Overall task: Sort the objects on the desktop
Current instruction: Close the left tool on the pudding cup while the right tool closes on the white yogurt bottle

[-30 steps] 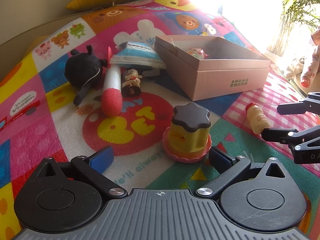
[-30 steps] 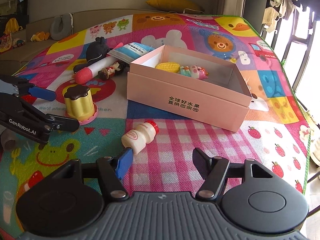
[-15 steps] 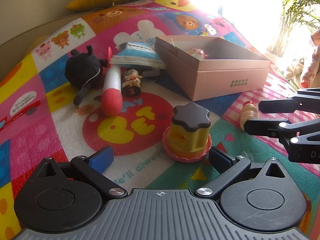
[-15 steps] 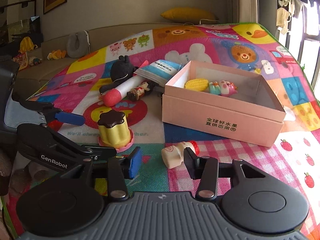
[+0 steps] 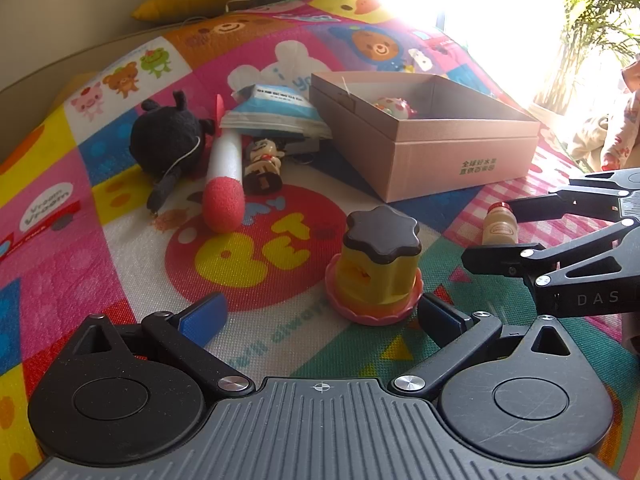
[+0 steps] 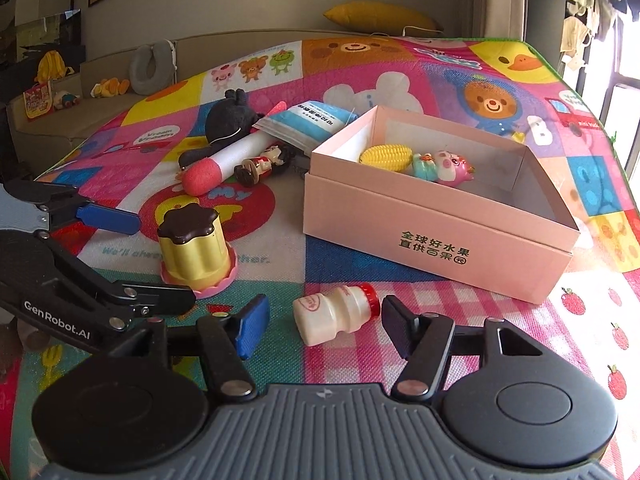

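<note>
Since a second ago, the right gripper has been brought around the bottle; its jaws are opening, pads not pressing. The bottle lies between them and should be centred before closing. The left gripper is open.

Toy bottle lying on mat between right gripper fingers, touching neither, open box ahead holding corn and pig figure, pudding toy just ahead of left gripper fingers.
</note>
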### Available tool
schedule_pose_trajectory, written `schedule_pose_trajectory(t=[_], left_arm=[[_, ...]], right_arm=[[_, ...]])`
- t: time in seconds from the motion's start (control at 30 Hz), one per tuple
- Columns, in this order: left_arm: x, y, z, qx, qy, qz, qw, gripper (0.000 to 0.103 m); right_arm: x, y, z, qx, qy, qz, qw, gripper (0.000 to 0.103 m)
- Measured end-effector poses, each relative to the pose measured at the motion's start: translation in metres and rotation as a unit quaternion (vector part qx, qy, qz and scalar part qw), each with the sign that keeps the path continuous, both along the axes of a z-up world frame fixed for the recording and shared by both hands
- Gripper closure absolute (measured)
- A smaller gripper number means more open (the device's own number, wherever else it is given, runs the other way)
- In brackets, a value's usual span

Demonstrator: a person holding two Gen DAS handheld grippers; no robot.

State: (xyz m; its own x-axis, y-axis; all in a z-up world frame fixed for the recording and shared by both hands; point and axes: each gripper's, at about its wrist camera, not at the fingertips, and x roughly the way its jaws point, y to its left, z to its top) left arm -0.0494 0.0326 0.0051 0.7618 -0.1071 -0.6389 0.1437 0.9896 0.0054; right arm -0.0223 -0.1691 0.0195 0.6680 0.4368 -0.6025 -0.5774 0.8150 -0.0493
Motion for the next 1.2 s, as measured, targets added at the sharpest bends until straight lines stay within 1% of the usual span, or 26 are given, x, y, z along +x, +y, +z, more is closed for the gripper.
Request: schedule_pose_trajectory(t=[0.03,0.07,0.1,0.23,0.33,0.4,0.43,0.53,0.6,0.7,0.83,0.97,1.07,1.13,1.2], left_arm=[[0.000,0.000,0.000,0.000,0.000,0.000,1.0000,0.000],[-0.001,0.000,0.001,-0.001,-0.001,-0.001,1.0000,0.000],[-0.001,0.000,0.001,-0.003,-0.003,-0.003,1.0000,0.000],[-0.004,-0.007,0.005,-0.010,-0.009,-0.030,0.9995,0.000],[0.001,-0.016,0.005,0.000,-0.005,-0.043,0.9991,0.001],[0.005,-0.020,0.006,-0.001,-0.004,-0.048,0.9988,0.012],[0.007,-0.021,0.006,0.001,-0.004,-0.047,0.9989,0.022],[0.013,-0.023,0.007,0.000,-0.003,-0.042,0.9991,0.023],[0.013,-0.027,0.006,0.005,-0.005,-0.047,0.9988,0.028],[0.008,-0.036,0.007,0.022,-0.014,-0.060,0.9979,0.042],[-0.004,-0.044,0.009,0.034,-0.016,-0.074,0.9965,0.042],[-0.025,-0.051,0.016,0.034,-0.023,-0.092,0.9949,0.042],[-0.042,-0.057,0.034,0.033,-0.051,-0.104,0.9927,0.042],[-0.050,-0.060,0.054,0.033,-0.080,-0.109,0.9902,0.042],[-0.053,-0.064,0.077,0.035,-0.114,-0.119,0.9857,0.042]], right_arm=[[0.003,0.000,0.000,0.001,0.004,0.001,1.000,0.042],[0.005,0.000,0.000,0.000,0.006,0.002,1.000,0.046],[0.005,0.000,-0.001,-0.004,0.007,0.002,1.000,0.056],[-0.001,-0.005,0.003,-0.005,0.003,-0.004,1.000,0.056],[-0.011,-0.012,0.008,-0.003,-0.005,-0.011,1.000,0.056],[-0.017,-0.018,0.011,-0.002,-0.007,-0.022,1.000,0.056],[-0.019,-0.021,0.013,-0.001,-0.008,-0.028,1.000,0.056],[-0.027,-0.031,0.017,0.003,-0.008,-0.044,0.999,0.056],[-0.031,-0.035,0.017,0.003,-0.006,-0.051,0.999,0.056],[-0.039,-0.038,0.017,0.003,-0.002,-0.057,0.998,0.056],[-0.050,-0.040,0.021,0.003,-0.002,-0.061,0.998,0.056],[-0.066,-0.042,0.032,0.000,-0.018,-0.059,0.998,0.056],[-0.078,-0.047,0.045,0.003,-0.035,-0.059,0.998,0.056],[-0.086,-0.052,0.059,0.011,-0.050,-0.060,0.997,0.056],[-0.091,-0.058,0.076,0.024,-0.068,-0.058,0.996,0.056]])
